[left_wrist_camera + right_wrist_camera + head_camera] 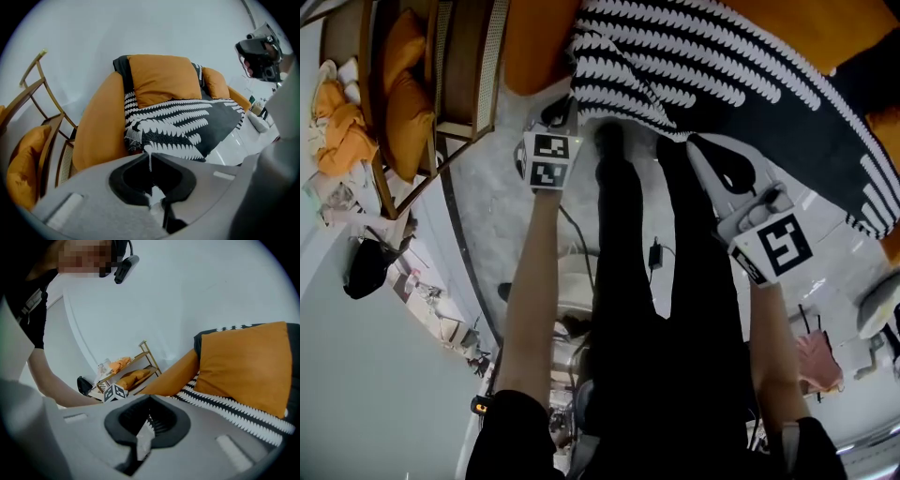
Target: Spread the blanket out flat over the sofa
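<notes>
Head view: blanket stretches across the sofa just ahead, corner nearest the left gripper; its jaws and those of the right gripper are together, empty.

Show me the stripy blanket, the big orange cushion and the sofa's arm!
blanket [187, 126], left gripper view, on its black-and-white patterned middle.
orange cushion [161, 77], left gripper view, on its front face.
sofa arm [101, 126], left gripper view, on its rounded orange side.

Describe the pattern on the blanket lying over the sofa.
The blanket is black with white fern-like stripes, clearest in the left gripper view.
</notes>
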`<state>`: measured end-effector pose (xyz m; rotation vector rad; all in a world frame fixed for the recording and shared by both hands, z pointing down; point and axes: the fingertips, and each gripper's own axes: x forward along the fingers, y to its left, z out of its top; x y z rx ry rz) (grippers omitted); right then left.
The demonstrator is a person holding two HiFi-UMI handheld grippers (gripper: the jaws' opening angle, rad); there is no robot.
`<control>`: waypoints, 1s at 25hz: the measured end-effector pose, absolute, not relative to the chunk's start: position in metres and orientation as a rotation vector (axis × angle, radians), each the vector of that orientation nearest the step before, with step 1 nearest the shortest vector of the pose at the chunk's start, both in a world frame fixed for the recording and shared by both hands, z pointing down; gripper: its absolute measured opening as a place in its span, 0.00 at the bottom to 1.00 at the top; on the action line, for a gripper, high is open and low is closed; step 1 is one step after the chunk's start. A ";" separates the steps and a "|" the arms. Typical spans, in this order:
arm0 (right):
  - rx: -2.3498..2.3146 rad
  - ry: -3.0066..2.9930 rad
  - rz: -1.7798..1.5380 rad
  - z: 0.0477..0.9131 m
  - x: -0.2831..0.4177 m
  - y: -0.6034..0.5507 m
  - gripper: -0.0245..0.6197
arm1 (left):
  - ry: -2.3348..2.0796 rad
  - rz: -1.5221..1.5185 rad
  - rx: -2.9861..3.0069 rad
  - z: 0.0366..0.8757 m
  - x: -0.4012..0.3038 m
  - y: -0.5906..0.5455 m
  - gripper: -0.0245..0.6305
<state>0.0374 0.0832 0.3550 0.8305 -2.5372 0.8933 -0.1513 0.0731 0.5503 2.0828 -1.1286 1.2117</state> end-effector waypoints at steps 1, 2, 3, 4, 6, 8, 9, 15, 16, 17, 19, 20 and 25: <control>0.836 -2.535 0.895 0.351 0.032 0.084 0.04 | -1.125 1.209 2.081 0.549 -0.156 0.076 0.07; 0.846 -2.535 0.894 0.348 0.028 0.084 0.04 | -1.117 1.208 2.082 0.549 -0.159 0.079 0.07; 0.857 -2.537 0.889 0.345 0.026 0.084 0.04 | -1.104 1.212 2.087 0.549 -0.160 0.080 0.07; 0.871 -2.542 0.878 0.342 0.025 0.083 0.04 | -1.086 1.222 2.094 0.549 -0.159 0.081 0.07; 0.902 -2.556 0.855 0.336 0.023 0.079 0.04 | -1.045 1.248 2.110 0.549 -0.157 0.081 0.07; 0.929 -2.547 0.857 0.330 0.018 0.078 0.04 | -1.000 1.263 2.122 0.547 -0.157 0.084 0.07; 0.939 -2.537 0.862 0.326 0.014 0.080 0.04 | -0.978 1.264 2.125 0.546 -0.159 0.088 0.07; 1.007 -2.503 0.880 0.323 -0.020 0.093 0.04 | -0.893 1.273 2.126 0.559 -0.184 0.109 0.07; 1.016 -2.496 0.884 0.324 -0.024 0.095 0.04 | -0.881 1.277 2.118 0.565 -0.188 0.112 0.07; 1.025 -2.489 0.887 0.325 -0.028 0.096 0.04 | -0.869 1.282 2.110 0.570 -0.192 0.116 0.07; 1.046 -2.478 0.885 0.324 -0.035 0.097 0.04 | -0.848 1.292 2.097 0.581 -0.200 0.121 0.07; 1.058 -2.476 0.882 0.322 -0.038 0.097 0.04 | -0.842 1.294 2.089 0.585 -0.203 0.123 0.07; 1.065 -2.437 0.901 0.329 -0.036 0.106 0.04 | -0.848 1.310 2.035 0.609 -0.213 0.128 0.07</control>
